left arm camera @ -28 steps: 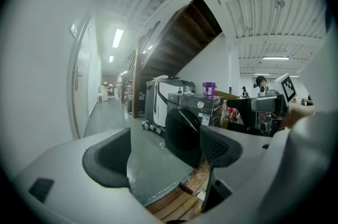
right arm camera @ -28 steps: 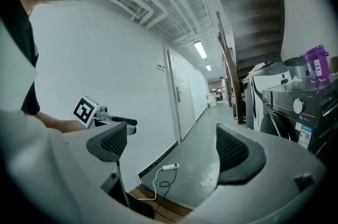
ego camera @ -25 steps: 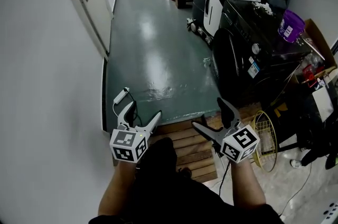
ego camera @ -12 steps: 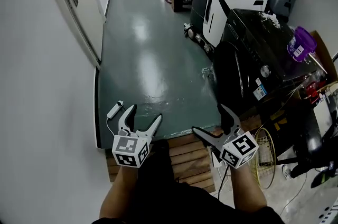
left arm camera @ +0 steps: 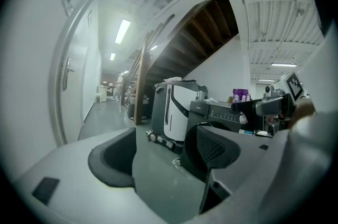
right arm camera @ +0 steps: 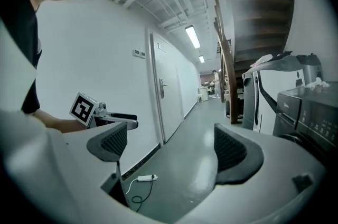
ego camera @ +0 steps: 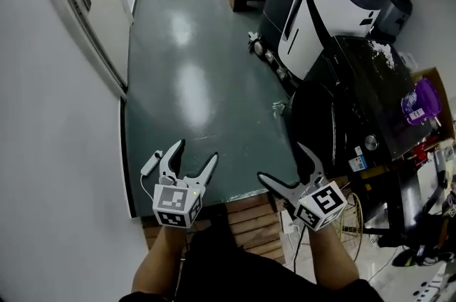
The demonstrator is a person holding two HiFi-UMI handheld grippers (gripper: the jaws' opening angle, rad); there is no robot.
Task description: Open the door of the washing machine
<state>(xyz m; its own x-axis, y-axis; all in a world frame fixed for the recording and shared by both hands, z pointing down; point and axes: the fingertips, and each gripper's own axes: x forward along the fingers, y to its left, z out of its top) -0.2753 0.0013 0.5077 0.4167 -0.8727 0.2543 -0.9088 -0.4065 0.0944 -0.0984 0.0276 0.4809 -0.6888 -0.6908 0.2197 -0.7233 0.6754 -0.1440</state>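
Grippers, one in each of my hands, reach out over a green floor (ego camera: 192, 65). My left gripper (ego camera: 194, 156) is spread wide, its jaws closing a little with nothing between them. My right gripper (ego camera: 281, 164) is spread too, and empty. The washing machine (ego camera: 356, 101), black and front-loading, stands to the right, just beyond my right gripper and apart from it. Its round door (ego camera: 313, 124) faces left toward the floor and looks shut. I judge the door light but held by a stiff latch, its glossy front slippery. The rim's handle edge is the place to hook a jaw, though I cannot make out the handle.
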